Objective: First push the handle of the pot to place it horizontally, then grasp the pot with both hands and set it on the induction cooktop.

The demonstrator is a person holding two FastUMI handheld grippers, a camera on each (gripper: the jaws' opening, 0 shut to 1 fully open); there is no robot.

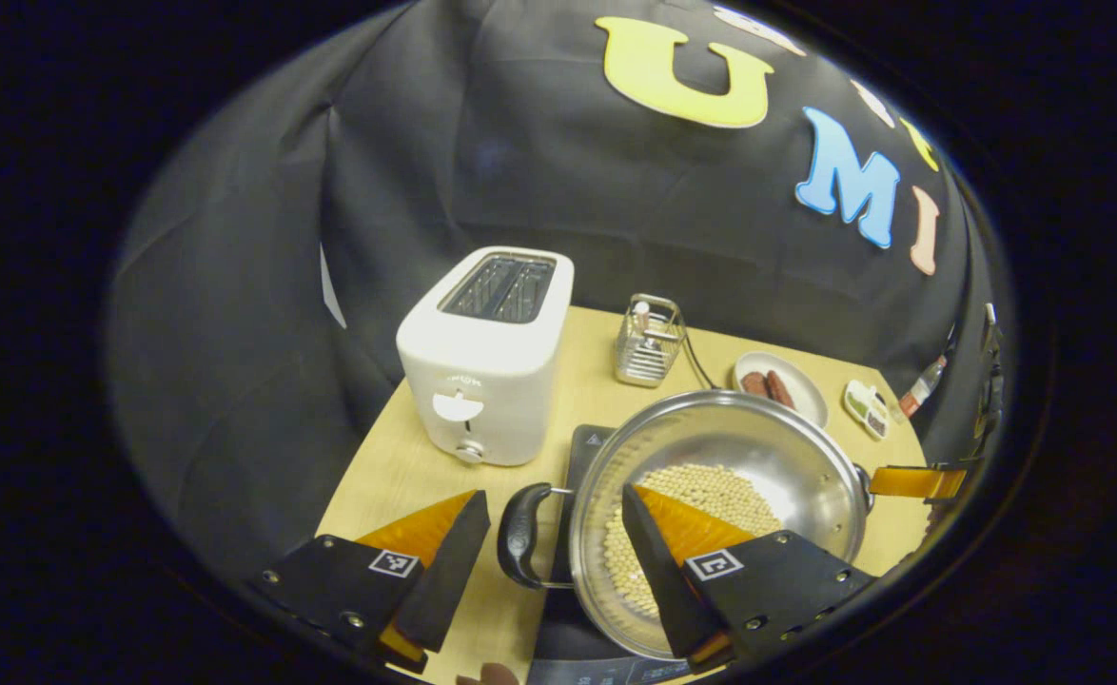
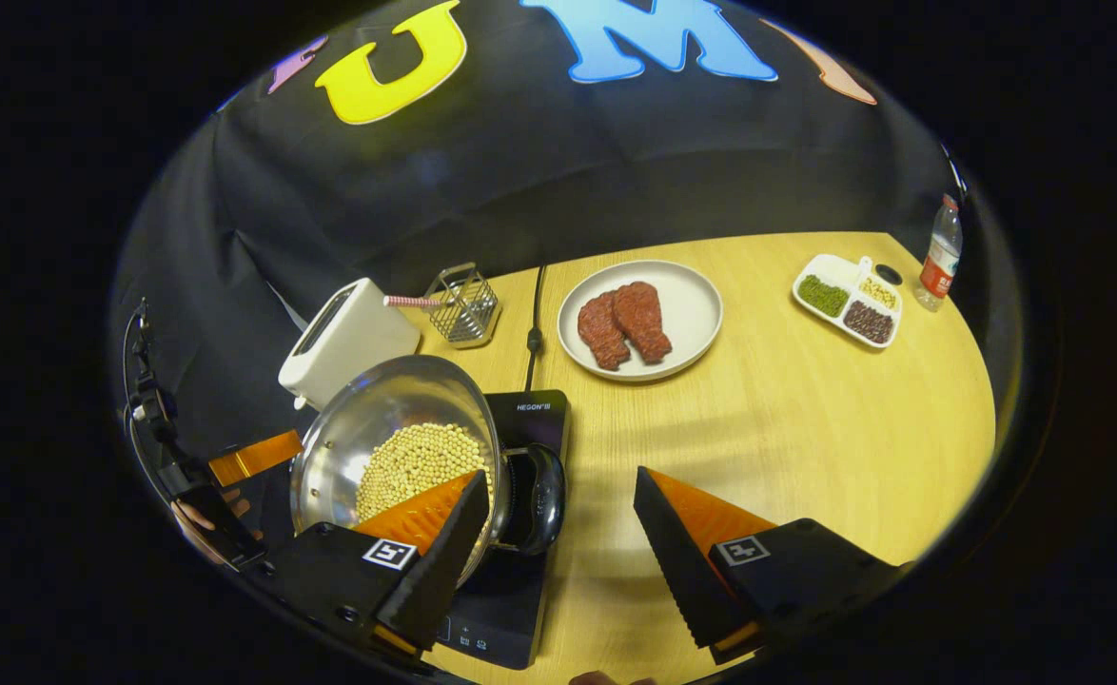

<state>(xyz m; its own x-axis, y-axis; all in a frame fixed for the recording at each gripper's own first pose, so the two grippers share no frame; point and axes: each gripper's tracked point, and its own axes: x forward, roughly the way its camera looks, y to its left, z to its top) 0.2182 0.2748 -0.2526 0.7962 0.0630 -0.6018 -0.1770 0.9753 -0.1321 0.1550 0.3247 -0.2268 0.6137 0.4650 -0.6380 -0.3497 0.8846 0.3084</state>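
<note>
A steel pot (image 1: 768,457) with pale beans in it sits over the black induction cooktop (image 1: 585,447). Its black loop handle (image 1: 523,533) lies level, between the spread fingers of my left gripper (image 1: 554,495), which is open; one finger reaches over the pot's rim. In the right gripper view the pot (image 2: 378,428) is at the lower left on the cooktop (image 2: 511,580). Its other black handle (image 2: 541,497) lies between the fingers of my right gripper (image 2: 558,476), also open. Neither handle is pressed from both sides. Beyond the pot's far side the left gripper's finger (image 2: 256,457) shows.
A white toaster (image 1: 482,357) stands behind the cooktop, with a wire basket (image 1: 649,341) beside it. A plate (image 2: 687,314) with two pieces of meat, a divided dish of beans (image 2: 847,300), a bottle (image 2: 941,252) and a power cord (image 2: 532,333) lie on the wooden table (image 2: 806,428).
</note>
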